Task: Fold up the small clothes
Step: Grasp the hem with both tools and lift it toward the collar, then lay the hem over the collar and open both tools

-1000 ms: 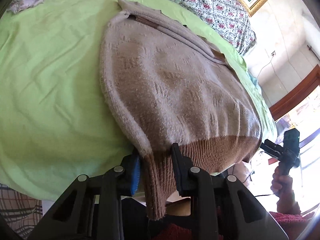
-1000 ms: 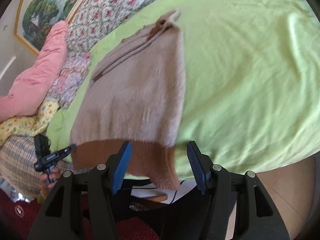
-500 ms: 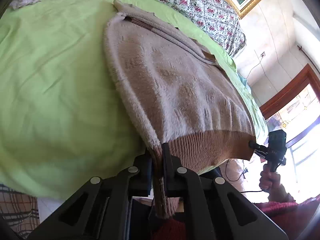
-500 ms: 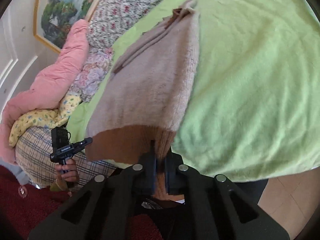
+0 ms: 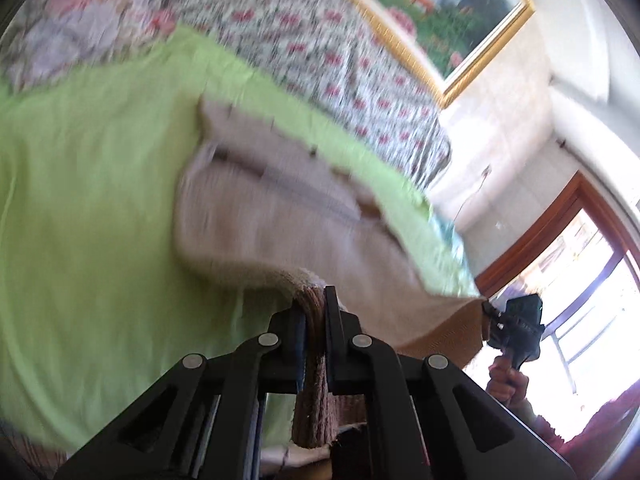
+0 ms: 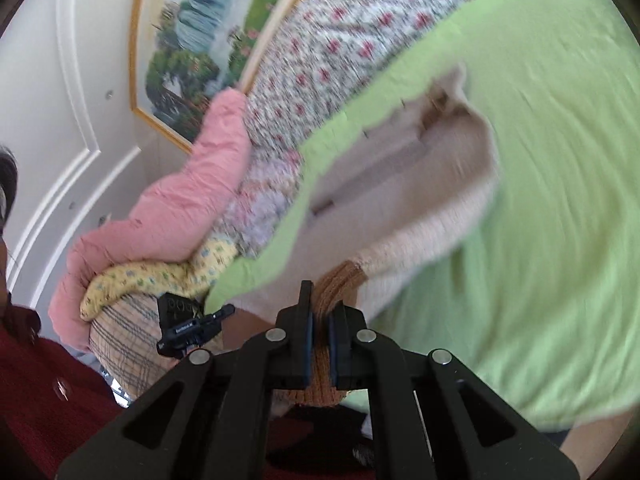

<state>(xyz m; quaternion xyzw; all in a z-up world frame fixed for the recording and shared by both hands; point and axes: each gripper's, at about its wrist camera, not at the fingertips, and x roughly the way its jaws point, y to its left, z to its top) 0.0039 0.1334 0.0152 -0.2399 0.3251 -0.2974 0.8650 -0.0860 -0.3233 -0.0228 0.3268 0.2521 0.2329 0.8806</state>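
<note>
A beige knitted sweater [image 5: 280, 216] with a brown ribbed hem lies on a green sheet [image 5: 88, 216]. My left gripper [image 5: 314, 312] is shut on the hem's left corner and holds it lifted off the sheet. My right gripper [image 6: 318, 316] is shut on the hem's right corner, also lifted. The sweater [image 6: 420, 184] hangs slack between the raised hem and its collar end, which still rests on the sheet [image 6: 560, 200]. Both views are motion-blurred.
A floral bedspread [image 5: 320, 48] and a framed painting [image 5: 440, 4] lie beyond the sweater. A pink quilt [image 6: 180, 208] and a plaid cushion [image 6: 124, 340] sit left of the bed. A wooden window frame [image 5: 560, 232] is at the right.
Both grippers have closed on the hem corners and lifted the hem up off the sheet, moving forward toward the collar. The sweater's lower half now hangs in the air.
</note>
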